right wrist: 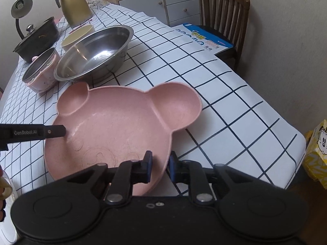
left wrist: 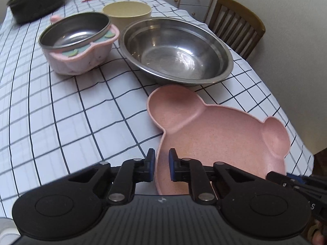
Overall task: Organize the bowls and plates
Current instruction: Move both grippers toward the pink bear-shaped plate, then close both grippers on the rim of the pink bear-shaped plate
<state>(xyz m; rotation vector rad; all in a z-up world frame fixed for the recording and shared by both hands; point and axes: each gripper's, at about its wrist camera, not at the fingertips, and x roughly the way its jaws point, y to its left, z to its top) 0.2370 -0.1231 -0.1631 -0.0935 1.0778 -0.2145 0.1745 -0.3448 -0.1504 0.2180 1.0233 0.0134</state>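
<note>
Both claws grip the pink bear-shaped plate (right wrist: 114, 126): left claw (left wrist: 161, 164) closed on its left rim, right claw (right wrist: 160, 166) closed on its right rim. Beyond the claws, steel bowl (left wrist: 175, 51), pink bowl (left wrist: 77, 45) and beige bowl (left wrist: 126, 12) stand unstacked (organizing barely begun) on the surface (left wrist: 61, 112).

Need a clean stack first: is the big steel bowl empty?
Empty: the big steel bowl shows only bare, shiny metal inside, in both views.
</note>
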